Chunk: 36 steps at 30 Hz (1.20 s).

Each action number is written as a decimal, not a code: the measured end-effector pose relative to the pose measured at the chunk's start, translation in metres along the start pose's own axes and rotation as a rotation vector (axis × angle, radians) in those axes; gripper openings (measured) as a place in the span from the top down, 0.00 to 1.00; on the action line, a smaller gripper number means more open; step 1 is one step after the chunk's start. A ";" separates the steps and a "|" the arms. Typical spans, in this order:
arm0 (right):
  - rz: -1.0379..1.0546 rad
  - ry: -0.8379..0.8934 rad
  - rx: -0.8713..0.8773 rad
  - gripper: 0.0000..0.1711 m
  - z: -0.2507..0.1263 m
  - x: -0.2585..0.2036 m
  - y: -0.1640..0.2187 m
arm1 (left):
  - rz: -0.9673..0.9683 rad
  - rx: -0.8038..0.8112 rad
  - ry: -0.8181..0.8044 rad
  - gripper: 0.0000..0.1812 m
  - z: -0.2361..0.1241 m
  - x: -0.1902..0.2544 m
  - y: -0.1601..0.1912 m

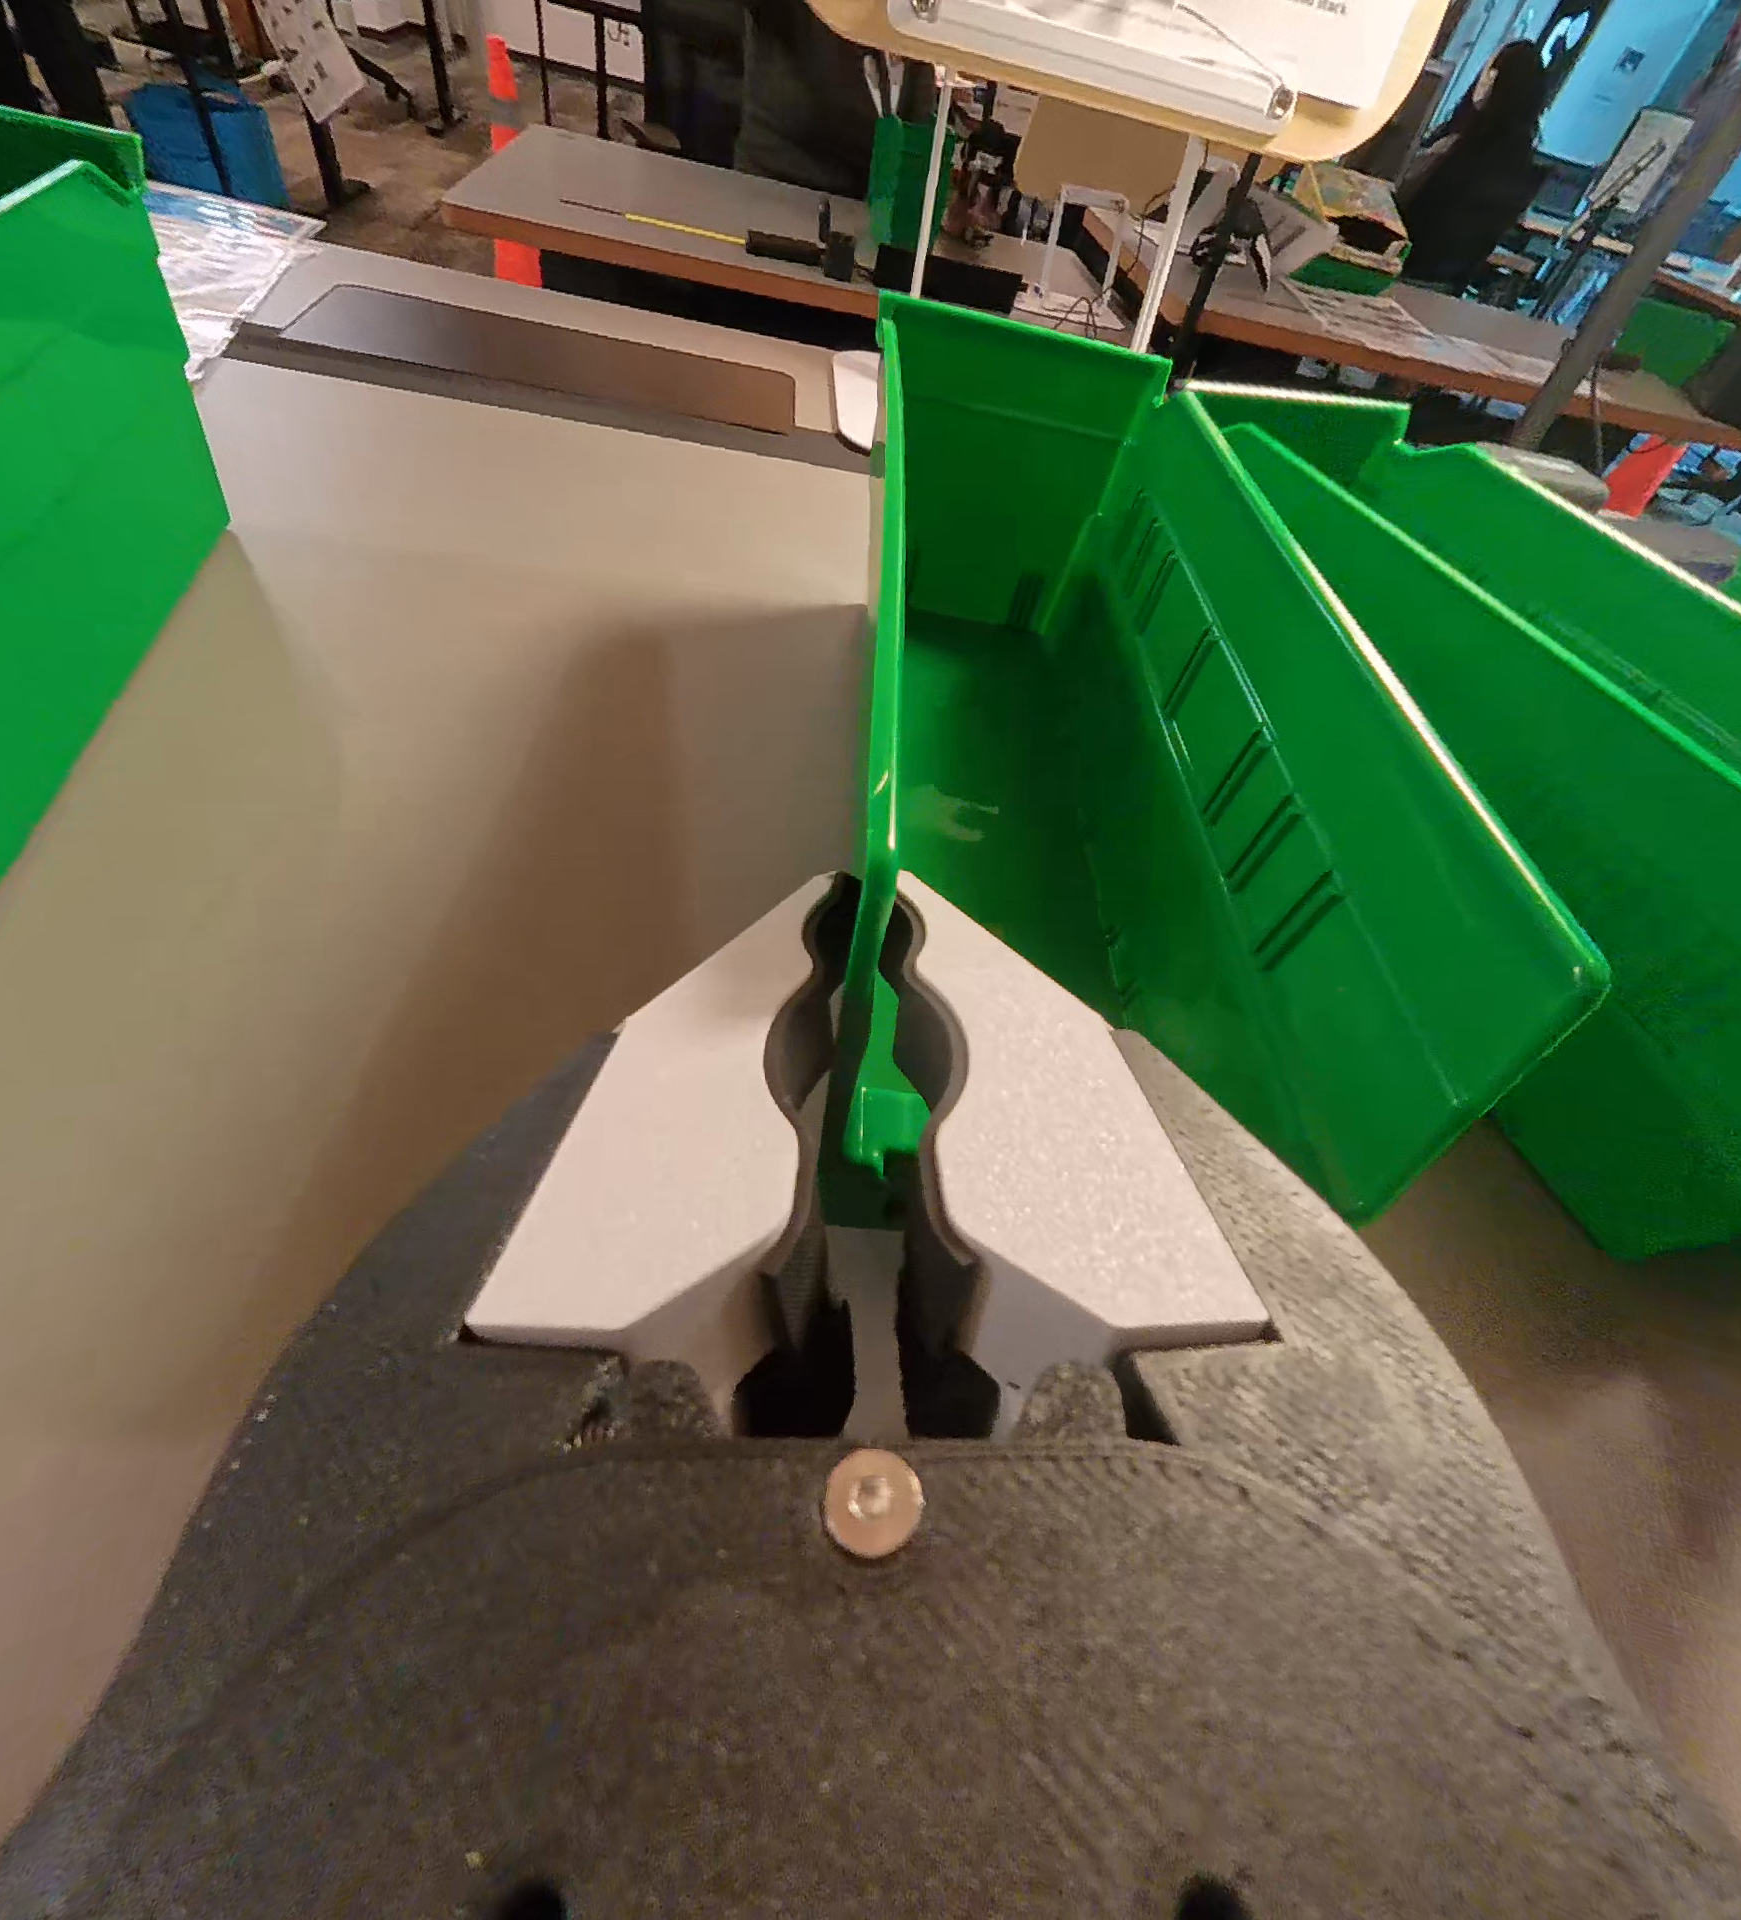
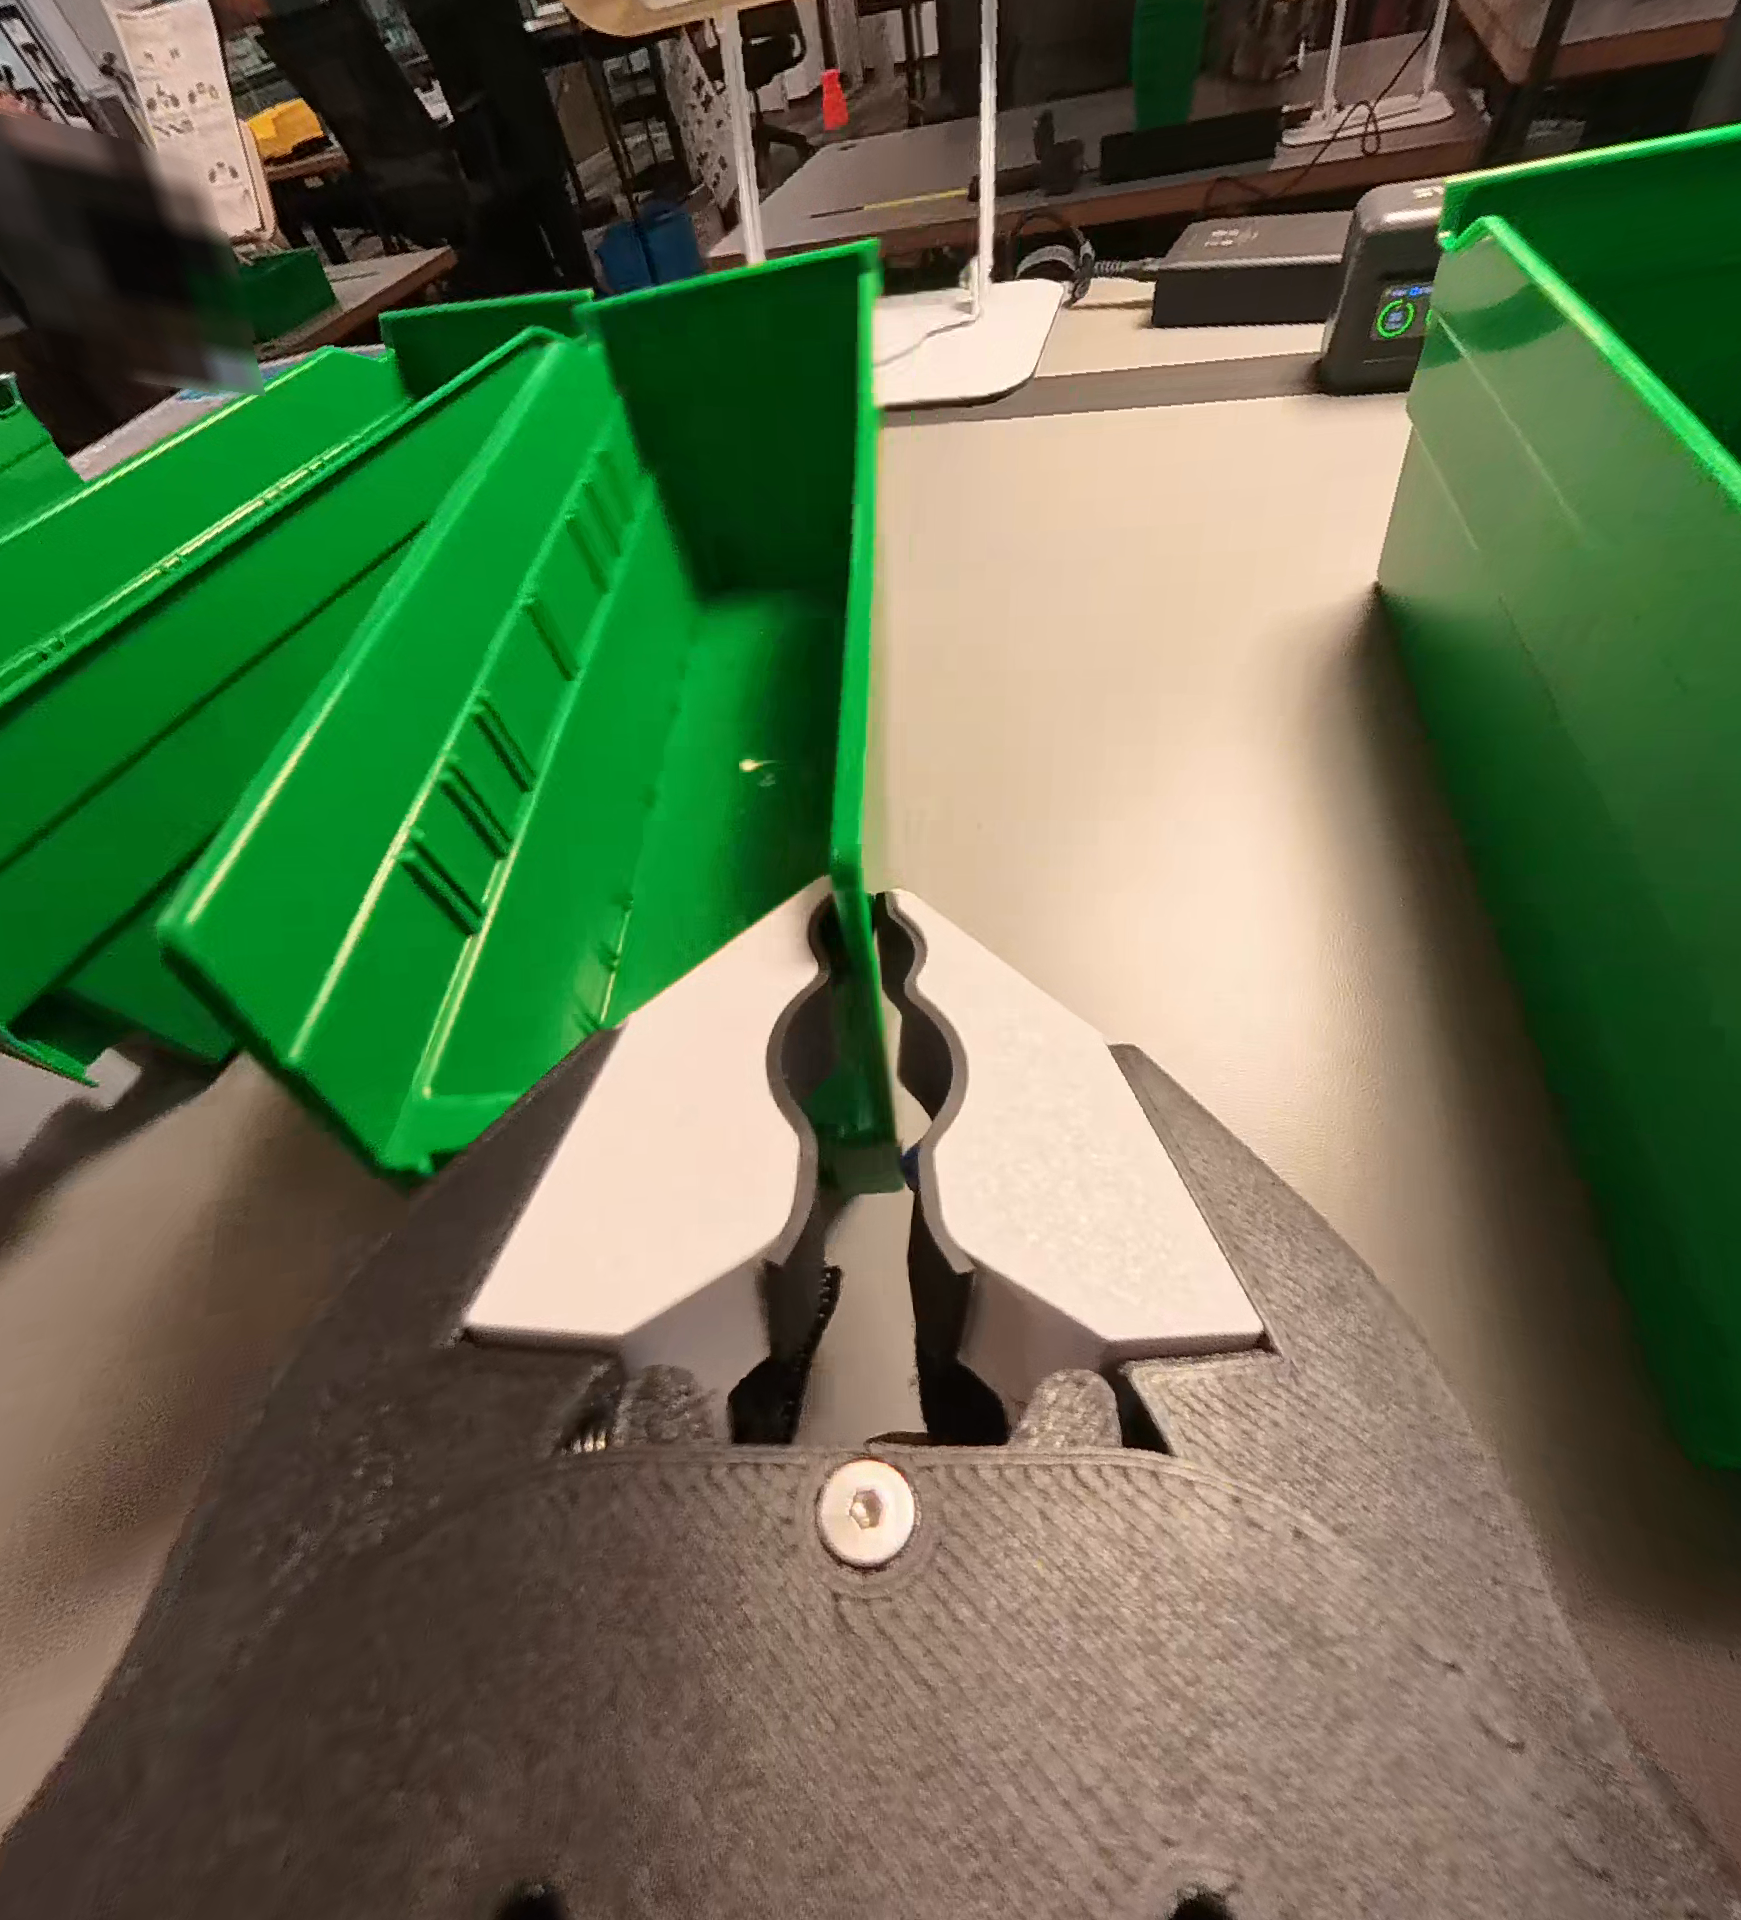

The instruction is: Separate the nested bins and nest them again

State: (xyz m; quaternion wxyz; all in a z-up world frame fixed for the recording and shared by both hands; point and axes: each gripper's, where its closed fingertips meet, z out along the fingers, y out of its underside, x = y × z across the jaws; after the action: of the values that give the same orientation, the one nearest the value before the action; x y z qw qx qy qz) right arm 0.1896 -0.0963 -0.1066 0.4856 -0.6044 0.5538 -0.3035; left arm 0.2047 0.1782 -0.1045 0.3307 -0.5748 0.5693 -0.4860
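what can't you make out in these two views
- Left wrist view: whether the bin held by the left gripper is clear of the table; its underside is hidden by its own walls.
- Right wrist view: the same for the bin in the right gripper.
- Both views: whether the grippers hold one bin or two; neither shows the other gripper.
- Left wrist view: the side bin is cut off by the frame edge.

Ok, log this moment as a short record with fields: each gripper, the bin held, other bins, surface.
left gripper: shut on the narrow green bin's left wall
right gripper: shut on a narrow green bin's right wall
narrow green bin: empty, open top; whether both grip the same bin cannot be told
other bins: long green bins beside it; large green bin apart
surface: beige table
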 end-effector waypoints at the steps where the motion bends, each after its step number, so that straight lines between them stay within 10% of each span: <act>1: 0.000 0.005 0.001 0.99 0.000 0.001 0.000 | -0.008 0.004 -0.009 0.98 0.001 -0.001 -0.001; 11: 0.061 0.002 0.027 0.97 -0.007 -0.001 0.000 | -0.059 0.064 -0.005 0.93 -0.008 -0.001 -0.007; 16: 0.082 -0.073 0.008 0.78 -0.019 -0.011 0.008 | -0.058 0.109 0.067 0.78 -0.025 -0.002 -0.010; 36: -0.100 -0.041 -0.099 0.99 -0.027 -0.028 0.029 | 0.000 0.059 0.140 0.81 -0.039 -0.005 -0.001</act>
State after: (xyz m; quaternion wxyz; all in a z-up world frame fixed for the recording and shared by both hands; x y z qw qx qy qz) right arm 0.1480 -0.0737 -0.1196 0.4507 -0.6606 0.5271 -0.2873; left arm 0.1689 0.1901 -0.0919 0.3070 -0.5295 0.5765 -0.5413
